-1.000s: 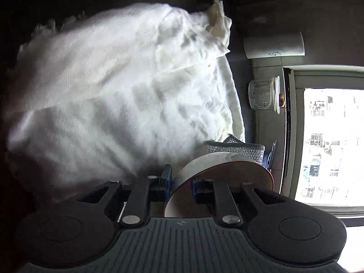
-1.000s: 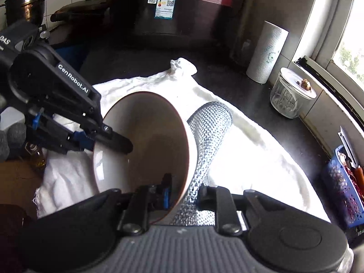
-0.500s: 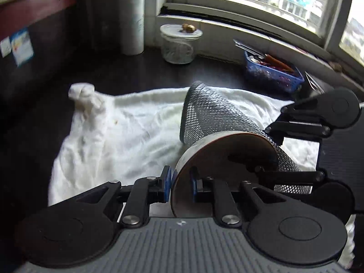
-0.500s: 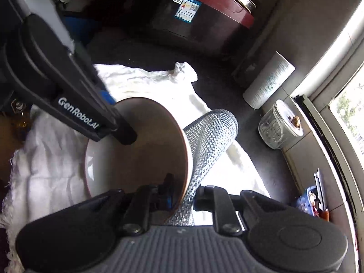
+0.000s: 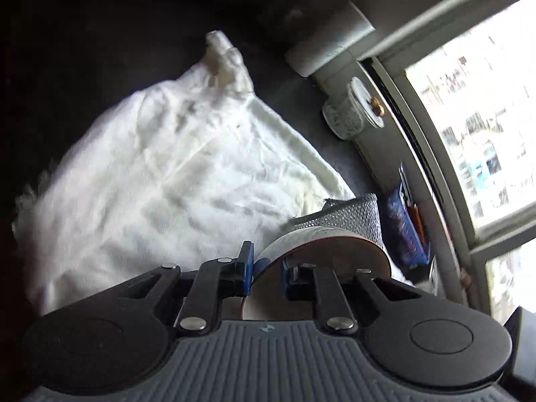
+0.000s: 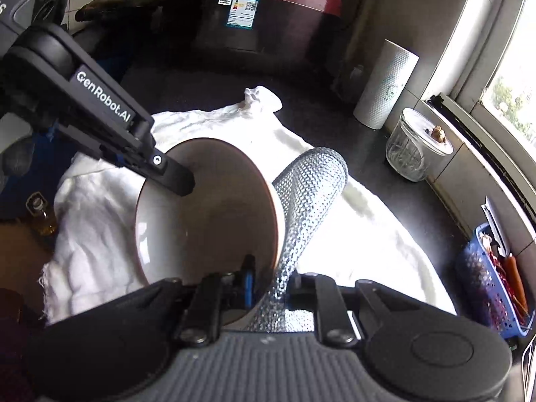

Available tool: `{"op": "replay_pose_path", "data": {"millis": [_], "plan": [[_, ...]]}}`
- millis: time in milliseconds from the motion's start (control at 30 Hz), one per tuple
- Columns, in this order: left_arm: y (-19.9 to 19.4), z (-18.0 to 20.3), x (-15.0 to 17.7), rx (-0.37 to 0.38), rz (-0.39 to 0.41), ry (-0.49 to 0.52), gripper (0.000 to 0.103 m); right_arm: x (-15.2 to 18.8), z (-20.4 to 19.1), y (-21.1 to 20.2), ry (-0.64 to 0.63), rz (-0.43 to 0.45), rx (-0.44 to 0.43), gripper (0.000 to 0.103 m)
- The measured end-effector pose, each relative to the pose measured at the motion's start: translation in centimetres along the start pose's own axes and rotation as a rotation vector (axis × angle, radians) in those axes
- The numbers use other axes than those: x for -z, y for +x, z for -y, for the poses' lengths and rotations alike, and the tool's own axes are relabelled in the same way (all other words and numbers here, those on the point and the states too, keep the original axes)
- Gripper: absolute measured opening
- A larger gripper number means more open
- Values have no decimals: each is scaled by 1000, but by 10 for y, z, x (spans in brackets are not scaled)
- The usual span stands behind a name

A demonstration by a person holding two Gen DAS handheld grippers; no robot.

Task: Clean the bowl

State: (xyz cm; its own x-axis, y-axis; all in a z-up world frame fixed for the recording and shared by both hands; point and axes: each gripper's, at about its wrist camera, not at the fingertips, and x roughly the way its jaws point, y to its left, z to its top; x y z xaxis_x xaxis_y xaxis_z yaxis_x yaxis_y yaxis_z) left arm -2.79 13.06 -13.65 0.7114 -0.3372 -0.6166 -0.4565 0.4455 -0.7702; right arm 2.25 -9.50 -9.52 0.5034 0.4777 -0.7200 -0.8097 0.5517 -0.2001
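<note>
Left gripper (image 5: 266, 269) has swung back toward the white cloth (image 5: 174, 181) since half a second ago, jaws easing open but still pinching the bowl (image 6: 207, 214) rim. Right gripper (image 6: 269, 281) clamps the silver mesh scrubber (image 6: 310, 194) against the bowl's outside, above the table (image 6: 375, 154).

both wrist views close, sharing bowl (image 5: 321, 254)

Cloth: white cloth (image 6: 207, 134) spread over the dark counter (image 6: 375, 154), one corner bunched up.
Paper roll: paper towel roll (image 6: 385, 83) upright near the wall.
Jar: lidded glass jar (image 6: 415, 147) beside the roll, a small brown thing on its lid.
Basket: blue basket (image 6: 489, 288) under the window (image 6: 516, 67).
Cooker: dark red cooker (image 6: 261, 13) at the back.
Bottle: small amber bottle (image 6: 42, 214) at the cloth's left edge.
</note>
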Motion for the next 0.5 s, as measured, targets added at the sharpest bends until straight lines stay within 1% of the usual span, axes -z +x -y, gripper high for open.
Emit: {"op": "replay_pose_path", "data": {"millis": [67, 100, 133, 200, 267, 300, 367, 400, 467, 500], "plan": [[6, -19, 1, 48, -33, -140, 17, 1, -1, 1, 23, -3, -14, 20], [12, -30, 4, 77, -67, -227, 17, 1, 0, 1, 28, -3, -18, 21], [17, -38, 8, 96, -92, -290, 17, 1, 1, 0, 25, -1, -17, 21], [25, -38, 15, 102, -125, -301, 16, 0, 3, -2, 19, 1, -14, 21], [27, -30, 18, 95, -124, -256, 17, 0, 4, -3, 3, -3, -3, 21], [27, -22, 16, 80, -126, -187, 16, 1, 4, -3, -18, -8, 11, 21], [22, 2, 12, -1, -119, 29, 18, 5, 2, -1, -61, -20, 28, 21], [17, 24, 13, -64, -96, 216, 18, 8, 0, -1, -80, -20, 32, 20], [10, 61, 21, -161, -48, 544, 18, 9, -3, -2, -106, -16, 40, 20], [9, 77, 27, -176, -39, 690, 18, 9, -5, -3, -125, -12, 45, 20]]}}
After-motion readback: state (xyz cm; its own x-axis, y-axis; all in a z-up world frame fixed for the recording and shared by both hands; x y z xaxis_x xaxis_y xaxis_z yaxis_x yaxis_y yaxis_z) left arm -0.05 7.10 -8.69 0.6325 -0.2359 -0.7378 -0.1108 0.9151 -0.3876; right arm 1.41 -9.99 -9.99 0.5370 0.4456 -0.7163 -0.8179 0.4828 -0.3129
